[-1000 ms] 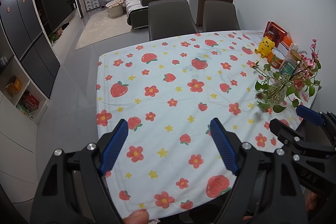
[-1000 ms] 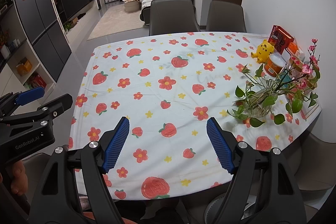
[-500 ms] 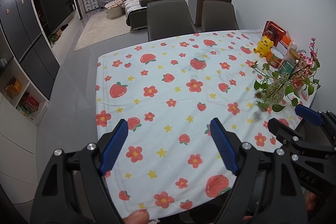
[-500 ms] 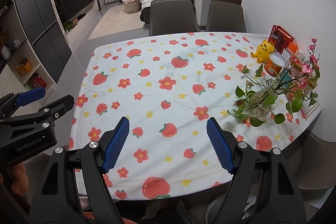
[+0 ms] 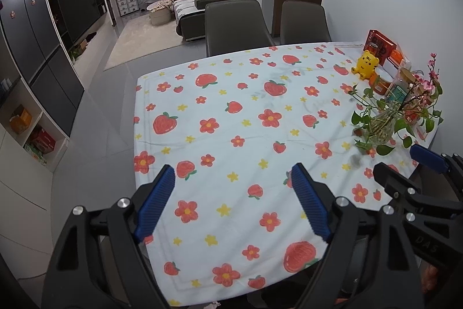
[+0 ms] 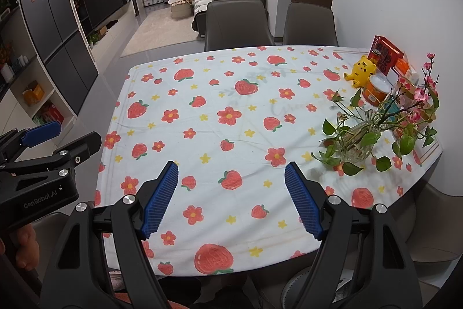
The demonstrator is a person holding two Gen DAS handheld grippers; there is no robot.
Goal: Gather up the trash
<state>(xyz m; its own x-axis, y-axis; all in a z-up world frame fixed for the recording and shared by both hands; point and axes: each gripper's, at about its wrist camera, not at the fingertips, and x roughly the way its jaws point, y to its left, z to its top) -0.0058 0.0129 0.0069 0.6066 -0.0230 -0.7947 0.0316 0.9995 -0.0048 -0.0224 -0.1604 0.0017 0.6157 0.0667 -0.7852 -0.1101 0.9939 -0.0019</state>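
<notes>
No loose trash shows on the table (image 5: pixel 231 118), which is covered by a white cloth with strawberries and flowers; it also shows in the right wrist view (image 6: pixel 231 112). My left gripper (image 5: pixel 233 178) is open and empty above the near edge. My right gripper (image 6: pixel 231 174) is open and empty above the near edge, to the right of the left one. The right gripper shows at the right of the left wrist view (image 5: pixel 405 164). The left gripper shows at the left of the right wrist view (image 6: pixel 66 135).
A glass vase with green leaves and pink blossoms (image 6: pixel 358 141) stands at the table's right side. Behind it are an orange tub (image 6: pixel 376 90), a yellow toy (image 6: pixel 361 70) and a red box (image 6: pixel 386 52). Two grey chairs (image 6: pixel 237 25) stand at the far edge.
Both grippers stay open and empty. The views have shifted only slightly; nothing on the table has moved.
</notes>
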